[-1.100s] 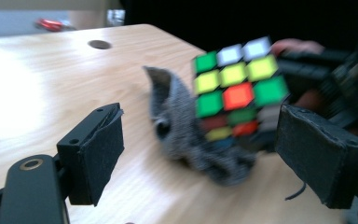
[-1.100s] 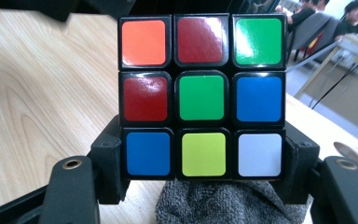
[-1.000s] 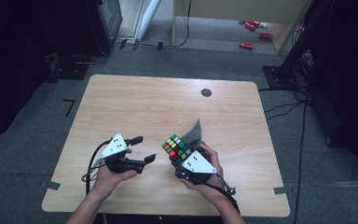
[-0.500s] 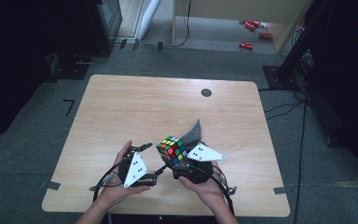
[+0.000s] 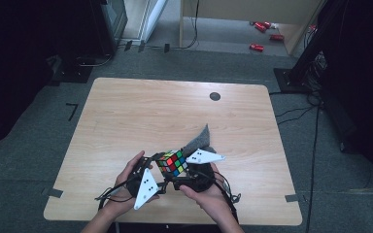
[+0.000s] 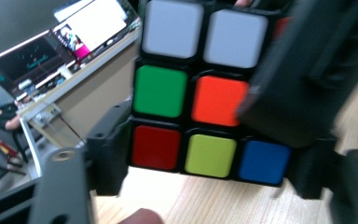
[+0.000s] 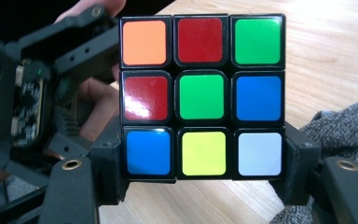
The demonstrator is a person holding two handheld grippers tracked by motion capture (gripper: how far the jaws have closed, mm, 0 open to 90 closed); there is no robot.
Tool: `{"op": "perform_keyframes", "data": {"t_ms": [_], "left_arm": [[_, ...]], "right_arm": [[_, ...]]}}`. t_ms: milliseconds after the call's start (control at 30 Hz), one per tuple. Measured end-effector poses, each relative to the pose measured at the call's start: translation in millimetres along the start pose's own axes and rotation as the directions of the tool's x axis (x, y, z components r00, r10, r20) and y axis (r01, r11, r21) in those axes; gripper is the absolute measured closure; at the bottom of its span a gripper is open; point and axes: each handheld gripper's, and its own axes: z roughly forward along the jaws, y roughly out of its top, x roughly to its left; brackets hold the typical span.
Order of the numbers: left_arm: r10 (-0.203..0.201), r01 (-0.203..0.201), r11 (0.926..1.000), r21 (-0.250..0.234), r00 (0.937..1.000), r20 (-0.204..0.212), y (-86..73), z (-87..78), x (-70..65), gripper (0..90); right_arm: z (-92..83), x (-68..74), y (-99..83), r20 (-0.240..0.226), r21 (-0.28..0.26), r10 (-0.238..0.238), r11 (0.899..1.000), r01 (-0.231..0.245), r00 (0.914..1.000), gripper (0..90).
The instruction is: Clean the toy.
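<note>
Pale woodgrain table point(image 5: 126, 121); both grippers clamp glossy square-tiled cube point(image 5: 172, 163).

Glossy plastic cube point(image 7: 203, 95), fuzzy grey cloth point(image 7: 340, 123), wood-grain table point(image 5: 141, 116).

- One scrambled, multicoloured plastic puzzle cube point(image 5: 171, 162) — black-framed, three stickers by three on each face.
- One light wooden table point(image 5: 126, 116) with rounded corners.
- One piece of grey felt-like cloth point(image 5: 197, 138).
- Two black two-jaw grippers — left gripper point(image 5: 151, 165), right gripper point(image 5: 177, 177).
- Two hands: left hand point(image 5: 126, 187), right hand point(image 5: 209, 196).
</note>
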Motion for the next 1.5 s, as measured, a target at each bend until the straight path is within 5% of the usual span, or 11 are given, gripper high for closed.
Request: {"op": "perform_keyframes", "data": {"t_ms": [167, 367, 433, 567, 667, 733, 800, 1033, 1133, 1367, 1500], "left_arm": [[-0.034, 0.034, 0.9984, 0.045, 0.9994, -0.001, -2.7, 1.2, 3.4, 34.4], [-0.262, 0.26, 0.9645, 0.049, 0.9645, 0.037, -17.1, -6.0, 29.1, 34.5], [-0.332, 0.331, 0.943, 0.04, 0.9423, 0.042, -23.6, -10.6, 38.1, 34.5], [-0.467, 0.467, 0.8843, 0.009, 0.8832, 0.046, -31.4, -16.1, 52.7, 34.5], [-0.535, 0.536, 0.8445, 0.0, 0.8428, 0.063, -34.4, -18.7, 60.8, 34.5], [-0.553, 0.555, 0.8316, 0.001, 0.8284, 0.087, -36.4, -20.1, 64.0, 34.5], [-0.552, 0.554, 0.8328, 0.003, 0.8293, 0.09, -36.8, -20.9, 64.1, 34.6], [-0.574, 0.577, 0.8165, 0.019, 0.8076, 0.136, -36.6, -20.2, 65.0, 34.6], [-0.578, 0.581, 0.8132, 0.023, 0.802, 0.151, -38.1, -19.7, 65.3, 34.6], [-0.581, 0.582, 0.8115, 0.052, 0.7947, 0.175, -38.9, -16.1, 64.3, 34.6], [-0.561, 0.552, 0.8275, 0.102, 0.8107, 0.166, -39.7, -10.1, 59.0, 34.6]], "right_arm": [[-4.9, -6.1, 2.6, -0.026, -0.02, 0.05, 0.999, -0.05, 0.9984, 27.3], [-26.4, -18.7, 7.0, -0.006, -0.142, 0.027, 0.989, -0.028, 0.9996, 23.1], [-29.0, -27.5, 5.4, 0.077, -0.154, -0.008, 0.988, 0.02, 0.997, 23.2], [-9.7, -51.5, -14.1, 0.347, -0.008, -0.14, 0.988, 0.152, 0.9273, 23.4], [4.4, -69.7, -28.9, 0.367, 0.037, -0.106, 0.994, 0.099, 0.9241, 24.5], [13.0, -73.1, -33.6, 0.377, 0.07, -0.133, 0.991, 0.115, 0.9168, 24.2], [22.8, -73.7, -37.4, 0.404, 0.116, -0.172, 0.984, 0.136, 0.8985, 24.1], [36.7, -83.7, -46.3, 0.433, 0.169, -0.156, 0.981, 0.09, 0.8878, 30.6], [34.6, -90.3, -48.6, 0.394, 0.148, -0.107, 0.988, 0.051, 0.9131, 47.9], [21.2, -89.6, -43.6, 0.358, 0.068, -0.089, 0.995, 0.069, 0.9293, 73.4], [0.7, -70.8, -27.6, 0.307, -0.062, -0.099, 0.99, 0.123, 0.9467, 74.5]]}}
